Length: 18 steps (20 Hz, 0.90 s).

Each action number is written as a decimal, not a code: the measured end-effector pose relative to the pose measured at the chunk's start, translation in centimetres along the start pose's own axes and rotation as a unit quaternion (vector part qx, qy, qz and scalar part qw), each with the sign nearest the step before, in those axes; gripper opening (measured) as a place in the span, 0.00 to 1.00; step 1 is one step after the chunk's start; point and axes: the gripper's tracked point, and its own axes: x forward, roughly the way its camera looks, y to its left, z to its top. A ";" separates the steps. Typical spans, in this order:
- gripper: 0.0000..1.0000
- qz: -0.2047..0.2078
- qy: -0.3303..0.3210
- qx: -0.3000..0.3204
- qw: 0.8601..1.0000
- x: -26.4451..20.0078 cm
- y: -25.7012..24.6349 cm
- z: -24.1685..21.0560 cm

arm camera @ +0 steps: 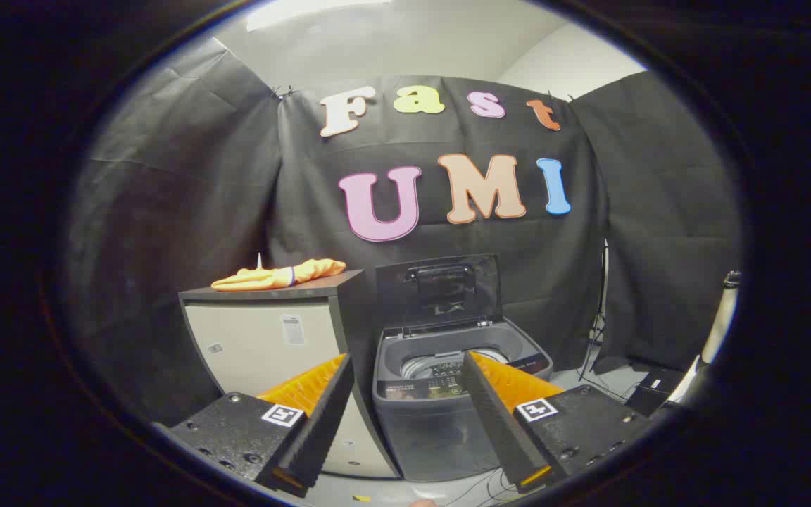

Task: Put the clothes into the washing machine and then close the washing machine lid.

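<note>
The gripper (pixel 405 362) is held with its two fingers spread apart, nothing between them. Just beyond them one washing machine (pixel 448 405) is seen, its lid (pixel 441 289) raised. One orange garment (pixel 279 276) lies far left on one cabinet (pixel 272 331) (labels unreadable).

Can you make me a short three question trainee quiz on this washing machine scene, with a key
1. True or false: the washing machine lid stands open.
2. Where does the orange garment lie? A) inside the drum B) on top of the cabinet C) on the floor
3. Fill in: the gripper fingers are ____ and hold nothing.

Key: 1 true; 2 B; 3 open
</note>
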 end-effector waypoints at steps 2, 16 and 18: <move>0.94 -0.001 0.003 -0.002 1.000 0.3 -0.1 -0.4; 0.94 0.014 -0.002 0.008 1.000 1.7 2.5 1.4; 0.94 0.029 -0.004 0.014 0.999 2.2 3.8 2.2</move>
